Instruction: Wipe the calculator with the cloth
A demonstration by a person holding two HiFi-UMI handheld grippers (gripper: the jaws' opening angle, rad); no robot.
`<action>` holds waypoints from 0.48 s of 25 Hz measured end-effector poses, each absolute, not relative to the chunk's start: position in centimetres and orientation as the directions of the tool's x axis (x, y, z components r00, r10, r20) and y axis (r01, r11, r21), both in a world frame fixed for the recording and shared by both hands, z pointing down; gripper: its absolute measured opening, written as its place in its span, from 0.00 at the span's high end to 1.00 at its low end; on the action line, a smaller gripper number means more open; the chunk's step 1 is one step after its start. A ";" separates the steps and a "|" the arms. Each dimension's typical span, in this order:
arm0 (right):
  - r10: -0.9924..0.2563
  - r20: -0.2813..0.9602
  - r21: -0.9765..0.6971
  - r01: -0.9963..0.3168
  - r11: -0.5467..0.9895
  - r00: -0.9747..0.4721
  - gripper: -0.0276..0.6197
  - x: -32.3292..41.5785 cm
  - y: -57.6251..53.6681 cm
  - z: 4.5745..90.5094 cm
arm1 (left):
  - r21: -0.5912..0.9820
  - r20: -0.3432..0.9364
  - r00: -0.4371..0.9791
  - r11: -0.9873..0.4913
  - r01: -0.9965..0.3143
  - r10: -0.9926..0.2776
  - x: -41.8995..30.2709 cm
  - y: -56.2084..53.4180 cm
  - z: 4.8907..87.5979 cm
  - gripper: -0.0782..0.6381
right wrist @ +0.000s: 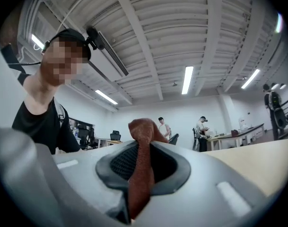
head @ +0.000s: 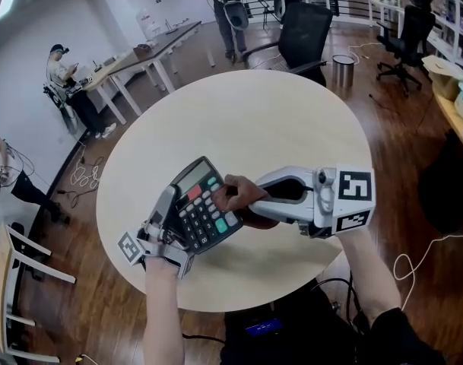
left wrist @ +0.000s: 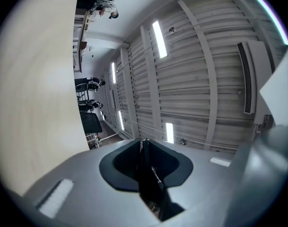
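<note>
1. Step in hand: the wiping itself, as I judge it. My left gripper [head: 167, 226] presents the calculator [head: 204, 206] while my right gripper [head: 261, 202] brings the cloth [head: 237, 194] against its keyed face.
2. Left gripper: jaws nearly together, clamped on the calculator's lower-left edge. In the left gripper view a thin dark slab stands edge-on between the two pads.
3. Right gripper: jaws closed on the cloth. In the right gripper view a rust-red fold fills the gap between the pads and bunches up past their tips.
4. Where the calculator is: held clear of the round pale table [head: 292, 128], over its near edge, tilted, with its face turned up towards my head and its display end pointing away from me.
5. Where the cloth is: it touches the calculator's right side, beside the upper rows of keys. How firmly it presses I cannot tell.
6. What the next move calls for, in my judgement:
   - a steady left grip, since only one edge is pinched and a sideways push could swing the body;
   - light strokes of the cloth across the keys and the display.
7. How the calculator looks: dark casing, a grey display window at the top, rows of dark keys, one reddish key and a few teal ones at the right and lower right. No dirt can be made out.
</note>
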State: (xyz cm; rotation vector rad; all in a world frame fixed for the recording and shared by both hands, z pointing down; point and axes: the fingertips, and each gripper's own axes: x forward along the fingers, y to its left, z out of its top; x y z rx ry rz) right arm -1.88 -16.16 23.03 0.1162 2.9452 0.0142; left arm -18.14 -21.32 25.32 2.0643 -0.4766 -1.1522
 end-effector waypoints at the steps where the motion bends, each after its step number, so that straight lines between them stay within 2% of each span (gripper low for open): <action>1: 0.076 -0.208 0.018 0.074 0.997 -0.975 0.88 -1.8 -16.3 22.6 | 0.735 -0.587 0.532 -0.677 0.034 -0.611 -18.5 -21.1 25.3 0.81; 6: -0.127 -0.285 -0.034 -0.123 0.992 -0.950 0.88 -3.1 -21.1 20.2 | 0.722 -0.598 0.563 -0.688 0.069 -0.571 -17.7 -19.4 26.1 0.81; 12: -0.070 -0.203 -0.023 -0.067 0.997 -0.977 0.88 -4.0 -19.6 21.9 | 0.739 -0.595 0.518 -0.671 0.055 -0.614 -16.1 -19.6 27.2 0.81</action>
